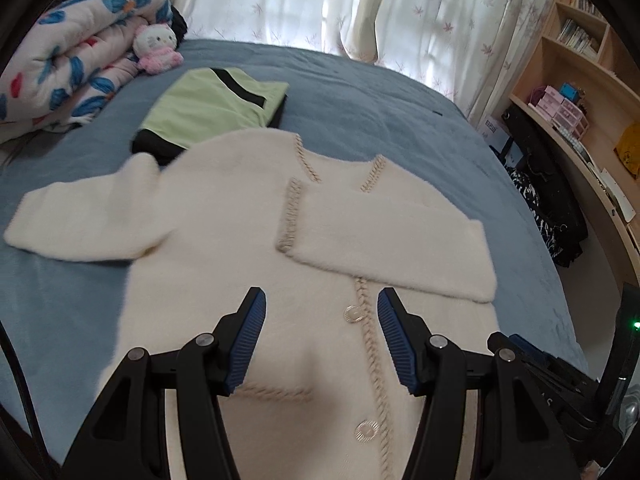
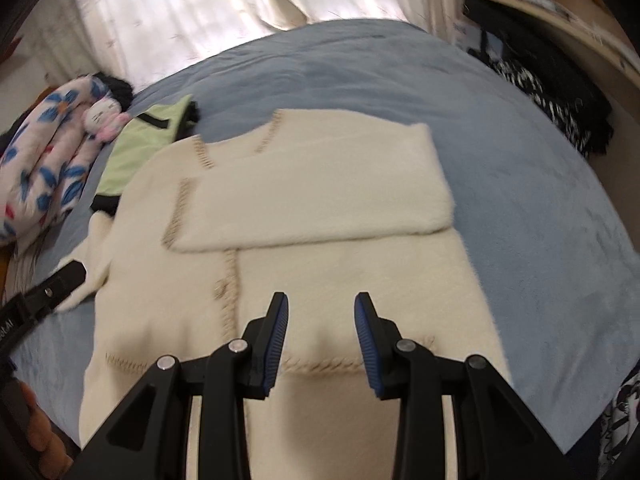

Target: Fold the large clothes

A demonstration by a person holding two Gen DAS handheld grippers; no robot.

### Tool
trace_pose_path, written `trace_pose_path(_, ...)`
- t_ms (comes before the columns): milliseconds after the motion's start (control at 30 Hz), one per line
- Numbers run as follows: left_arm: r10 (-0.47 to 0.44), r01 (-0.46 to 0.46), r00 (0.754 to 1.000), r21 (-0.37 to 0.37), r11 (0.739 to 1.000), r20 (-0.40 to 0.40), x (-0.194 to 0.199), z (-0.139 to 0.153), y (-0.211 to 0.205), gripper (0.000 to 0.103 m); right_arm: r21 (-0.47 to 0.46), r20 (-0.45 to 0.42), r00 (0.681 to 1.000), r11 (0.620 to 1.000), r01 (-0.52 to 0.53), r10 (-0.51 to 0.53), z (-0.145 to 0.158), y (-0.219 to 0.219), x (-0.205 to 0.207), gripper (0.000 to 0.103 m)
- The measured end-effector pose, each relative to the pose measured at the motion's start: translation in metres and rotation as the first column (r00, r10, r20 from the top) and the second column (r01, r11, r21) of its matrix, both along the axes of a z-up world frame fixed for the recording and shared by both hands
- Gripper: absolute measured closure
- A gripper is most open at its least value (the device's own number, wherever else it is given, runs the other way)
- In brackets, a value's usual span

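Observation:
A cream knit cardigan with beige braided trim and clear buttons lies face up on the blue bed. Its right sleeve is folded across the chest. Its left sleeve lies stretched out to the left. My left gripper is open and empty, held above the button line. In the right wrist view the cardigan fills the middle, with the folded sleeve on top. My right gripper is open and empty above the lower front. The left gripper's arm shows at the left edge.
A folded green and black garment lies beyond the cardigan's left shoulder. A rolled floral quilt and a plush toy sit at the far left. Curtains hang behind the bed. Shelves and dark bags stand at the right.

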State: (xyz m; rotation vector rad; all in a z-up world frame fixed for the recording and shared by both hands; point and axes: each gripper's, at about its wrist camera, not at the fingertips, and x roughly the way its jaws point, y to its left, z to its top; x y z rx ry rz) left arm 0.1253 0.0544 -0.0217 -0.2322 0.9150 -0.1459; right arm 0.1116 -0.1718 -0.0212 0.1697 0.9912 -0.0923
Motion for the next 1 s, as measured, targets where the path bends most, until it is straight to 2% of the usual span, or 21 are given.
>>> trace_pose_path(233,0.08,-0.082,0.994,0.03,0.996,0.075,-0.041,0.015,0.065,0.045,-0.072,0.064,0.993,0.993,-0.098,0.103,0.024,0.065,-0.018,0.069)
trace_pose_path(400,0.164,-0.163,0.982,-0.019,0.986,0.088,-0.052,0.014,0.13,0.044,-0.092,0.148,0.976,0.984,-0.15,0.162,0.041,0.112,-0.027,0.069)
trace_pose_path(500,0.226,-0.223,0.97,-0.044,0.974,0.09,-0.057,0.009,0.177,0.043,-0.086,0.163,0.968,0.98,-0.181,0.193,0.042,0.139,-0.027,0.068)
trace_pose_path(733,0.326,-0.319,0.944,-0.104,0.942,0.048,-0.057,-0.018,0.265,0.043,-0.117,0.169,0.935,0.949,-0.294,0.311,0.034,0.221,-0.013,0.068)
trace_pose_path(1000,0.437,-0.435,0.899,-0.176,0.883,-0.033,-0.036,-0.069,0.36,0.043,-0.114,0.136,0.909,0.917,-0.381,0.395,0.005,0.302,0.016,0.069)
